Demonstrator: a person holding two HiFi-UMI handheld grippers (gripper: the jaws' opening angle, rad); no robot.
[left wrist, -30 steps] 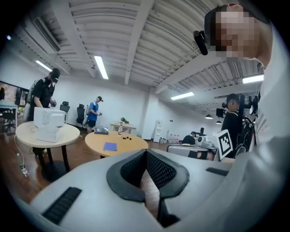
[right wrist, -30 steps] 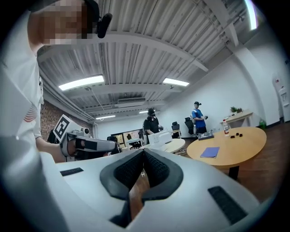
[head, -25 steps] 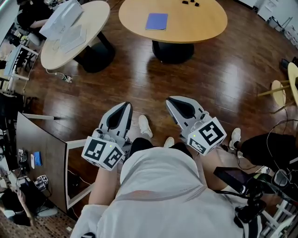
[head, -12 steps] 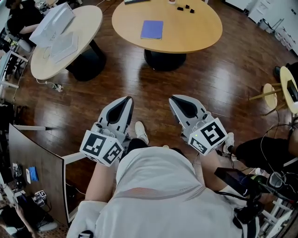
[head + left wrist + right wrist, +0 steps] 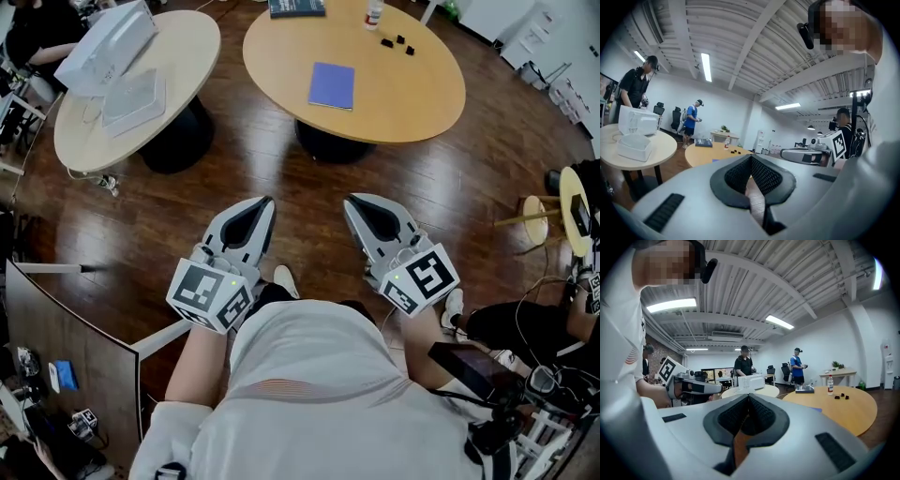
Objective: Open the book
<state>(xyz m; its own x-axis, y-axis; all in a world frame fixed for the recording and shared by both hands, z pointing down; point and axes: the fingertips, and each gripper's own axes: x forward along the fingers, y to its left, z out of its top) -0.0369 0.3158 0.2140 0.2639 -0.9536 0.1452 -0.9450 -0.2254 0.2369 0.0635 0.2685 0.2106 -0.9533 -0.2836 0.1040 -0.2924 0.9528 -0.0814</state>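
Head view: I've got the round wooden table (image 5: 412, 84) up ahead, well apart from me. Left gripper (image 5: 265, 201) and right gripper (image 5: 351, 199) sit side by side low at my waist, each with jaws pressed together on nothing. Blue book (image 5: 332, 85) lies flat and closed on that table, far from both grippers.
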